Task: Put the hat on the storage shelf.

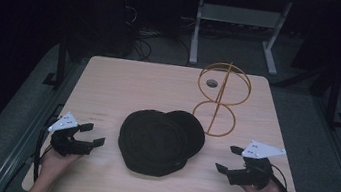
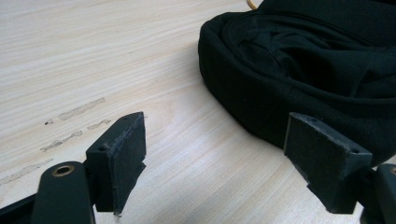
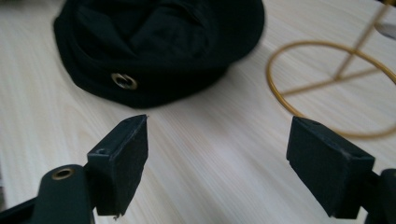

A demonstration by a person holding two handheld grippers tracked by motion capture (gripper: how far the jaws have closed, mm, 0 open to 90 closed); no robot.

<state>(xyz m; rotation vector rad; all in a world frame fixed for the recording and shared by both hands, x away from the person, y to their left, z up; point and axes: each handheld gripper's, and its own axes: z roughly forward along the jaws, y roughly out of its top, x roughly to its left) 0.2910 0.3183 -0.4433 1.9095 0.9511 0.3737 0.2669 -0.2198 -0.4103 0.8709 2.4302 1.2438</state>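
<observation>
Black cap (image 1: 160, 142) lies upside down at the middle of the wooden table (image 1: 124, 84), its hollow facing up. At its one o'clock stands a gold wire hat stand (image 1: 221, 97), likely where the cap belongs. Left gripper (image 1: 92, 134) at nine o'clock and right gripper (image 1: 229, 158) at three o'clock flank the cap, jaws spread, grasping nothing, seemingly poised to lift it. Around the table, the room is dark.

lab | dark room | desk frame (image 1: 239, 22) | floor cables (image 1: 141, 41)
</observation>
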